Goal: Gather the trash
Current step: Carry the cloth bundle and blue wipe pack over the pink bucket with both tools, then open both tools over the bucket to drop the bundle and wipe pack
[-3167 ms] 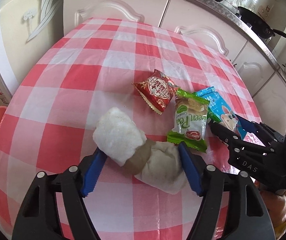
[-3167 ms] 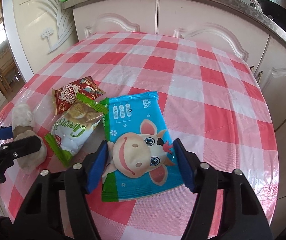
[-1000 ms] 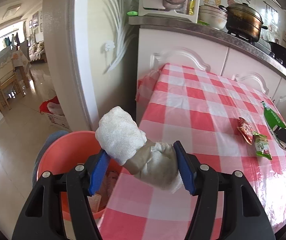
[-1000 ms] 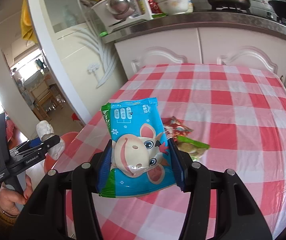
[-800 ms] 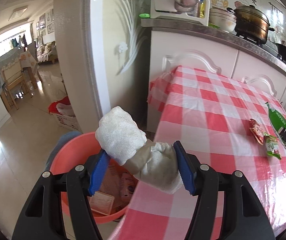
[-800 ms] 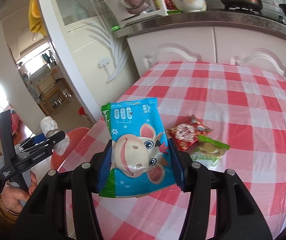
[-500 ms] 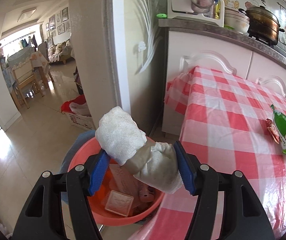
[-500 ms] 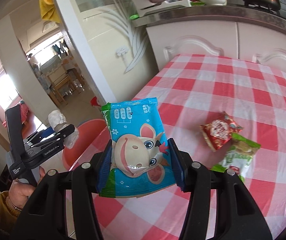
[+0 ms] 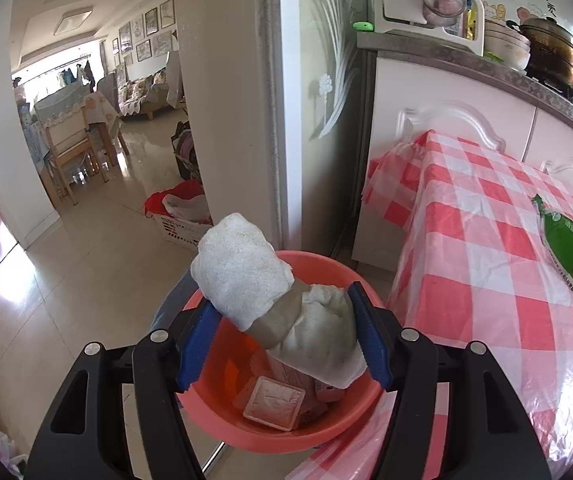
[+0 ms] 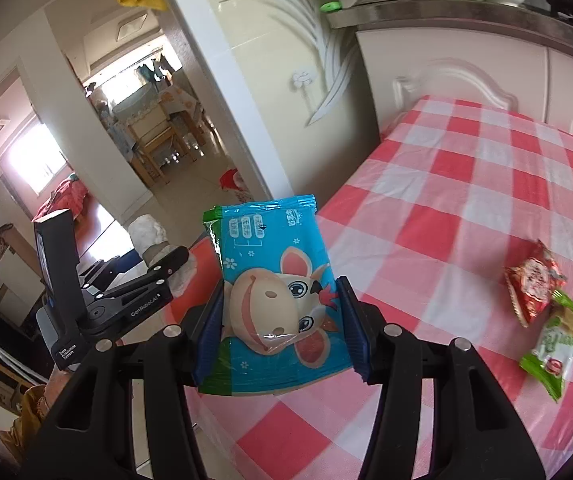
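In the left wrist view, the wad of tissue [image 9: 270, 296] is being clamped by the left gripper [image 9: 282, 336], now carried off the table [image 9: 486, 240] over the orange bin [image 9: 326, 436]; release looks near. The bin's base is being hidden.

In the right wrist view, the blue wrapper [image 10: 276, 300] is being gripped by the right gripper [image 10: 280, 324], trailing toward the bin, mostly hidden here.

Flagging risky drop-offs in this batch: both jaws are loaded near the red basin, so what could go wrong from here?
1. The crumpled tissue wad hangs over the red basin with its upper end out toward the far rim; released now, it might tip onto the floor.
2. The blue cow wrapper is over the table edge, not the basin; letting go early would likely miss.
3. The two grippers sit close and could bump.
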{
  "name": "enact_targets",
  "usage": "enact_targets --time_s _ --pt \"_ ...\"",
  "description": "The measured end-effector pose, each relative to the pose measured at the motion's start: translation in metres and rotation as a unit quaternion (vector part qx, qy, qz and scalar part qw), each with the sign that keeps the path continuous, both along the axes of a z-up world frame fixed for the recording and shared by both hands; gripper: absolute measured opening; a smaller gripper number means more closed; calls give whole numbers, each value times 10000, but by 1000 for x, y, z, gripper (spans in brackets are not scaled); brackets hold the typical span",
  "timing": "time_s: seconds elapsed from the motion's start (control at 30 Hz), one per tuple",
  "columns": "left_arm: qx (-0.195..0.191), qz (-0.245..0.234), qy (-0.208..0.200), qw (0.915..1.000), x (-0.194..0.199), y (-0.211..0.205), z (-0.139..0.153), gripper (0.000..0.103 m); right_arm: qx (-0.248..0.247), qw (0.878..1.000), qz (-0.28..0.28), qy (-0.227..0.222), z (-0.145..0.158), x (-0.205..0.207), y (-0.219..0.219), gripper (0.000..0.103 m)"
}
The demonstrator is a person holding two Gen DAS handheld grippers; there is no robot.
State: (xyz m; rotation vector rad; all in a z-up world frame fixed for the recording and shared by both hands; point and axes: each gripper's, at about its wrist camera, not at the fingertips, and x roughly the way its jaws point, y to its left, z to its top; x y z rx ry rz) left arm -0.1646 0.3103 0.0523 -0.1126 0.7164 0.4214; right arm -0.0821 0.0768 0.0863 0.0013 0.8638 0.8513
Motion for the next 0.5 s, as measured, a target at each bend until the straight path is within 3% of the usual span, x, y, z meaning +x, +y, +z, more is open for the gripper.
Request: enact_targets --time_s 0.5 --pt "-192 231 363 9989 0 30 -30 64 -172 9967 657 437 -21 7 80 54"
